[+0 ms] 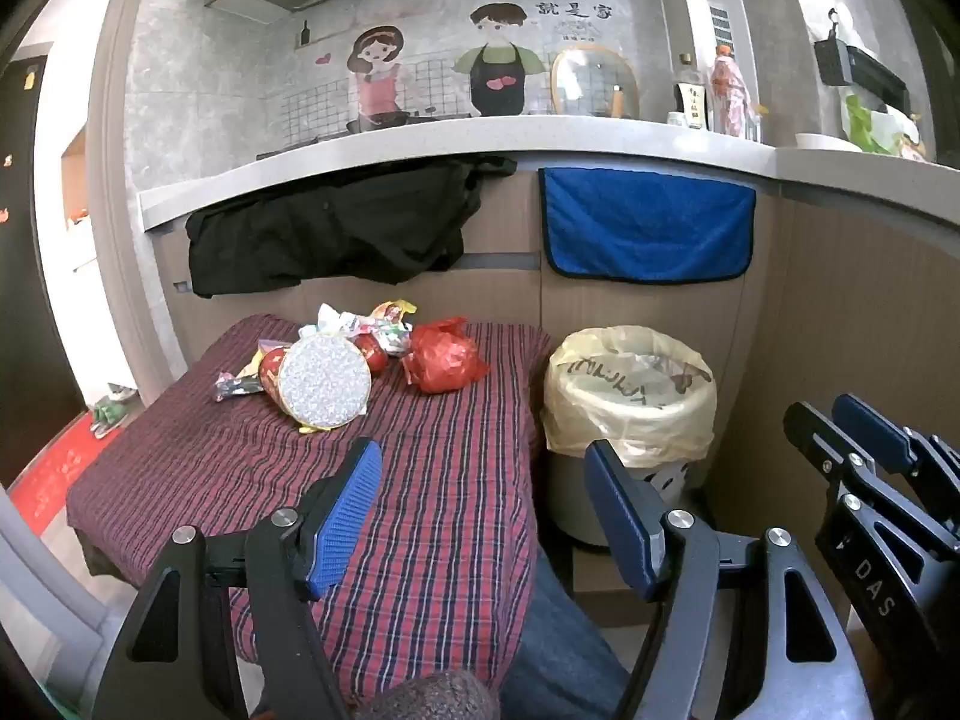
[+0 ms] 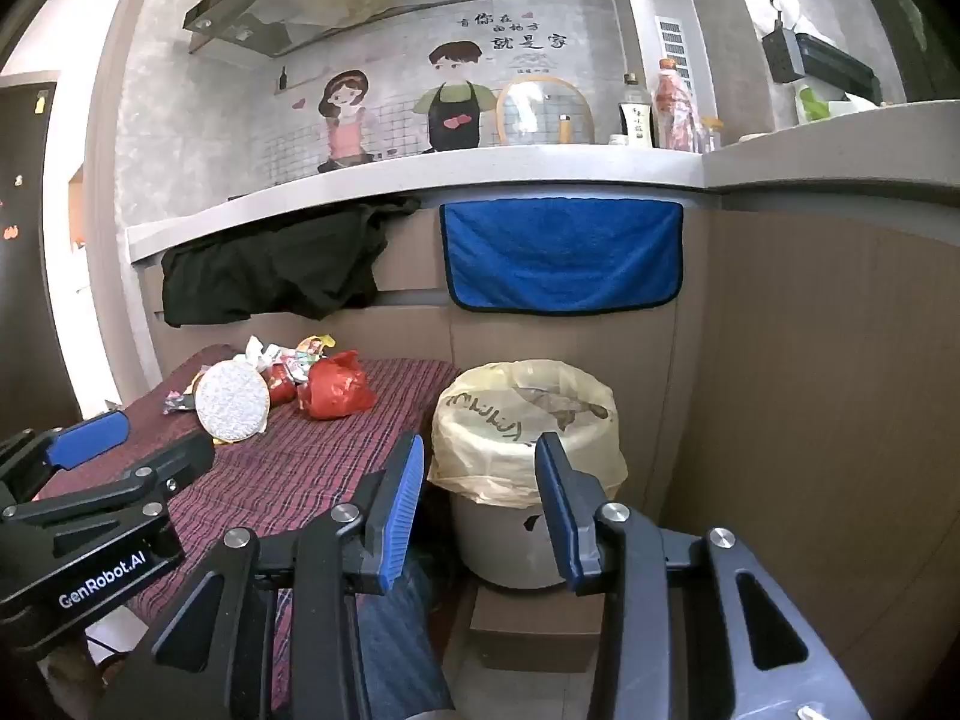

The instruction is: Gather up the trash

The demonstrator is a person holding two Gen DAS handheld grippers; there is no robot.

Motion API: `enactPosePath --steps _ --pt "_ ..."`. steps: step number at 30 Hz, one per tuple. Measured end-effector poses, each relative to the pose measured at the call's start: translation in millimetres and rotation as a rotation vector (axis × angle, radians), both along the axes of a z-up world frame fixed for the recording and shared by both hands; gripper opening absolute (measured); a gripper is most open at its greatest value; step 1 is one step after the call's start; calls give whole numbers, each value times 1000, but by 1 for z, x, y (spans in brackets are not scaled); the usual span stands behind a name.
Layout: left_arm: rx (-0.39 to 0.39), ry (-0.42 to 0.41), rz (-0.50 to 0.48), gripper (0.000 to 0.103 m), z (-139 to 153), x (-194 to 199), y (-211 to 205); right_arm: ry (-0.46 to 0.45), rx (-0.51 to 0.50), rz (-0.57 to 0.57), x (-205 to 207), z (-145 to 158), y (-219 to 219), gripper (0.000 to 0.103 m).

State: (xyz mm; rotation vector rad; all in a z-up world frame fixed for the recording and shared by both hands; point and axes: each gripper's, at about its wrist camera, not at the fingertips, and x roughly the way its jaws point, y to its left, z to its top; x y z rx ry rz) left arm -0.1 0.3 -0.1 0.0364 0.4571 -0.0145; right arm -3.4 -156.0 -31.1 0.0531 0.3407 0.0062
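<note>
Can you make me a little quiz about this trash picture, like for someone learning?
1. True or false: the red bag is already in the bin.
2. Which is open wider: A, the left gripper, or B, the right gripper?
3. Fill in: the trash pile lies on a striped ____.

Key: 1. False, it lies on the cloth beside the round silver lid. 2. A. 3. cloth.
</note>
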Motion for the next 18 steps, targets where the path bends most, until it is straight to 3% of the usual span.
enactPosePath --steps 18 --pt "1 3 0 70 0 0 0 9 11 -2 0 1 4 37"
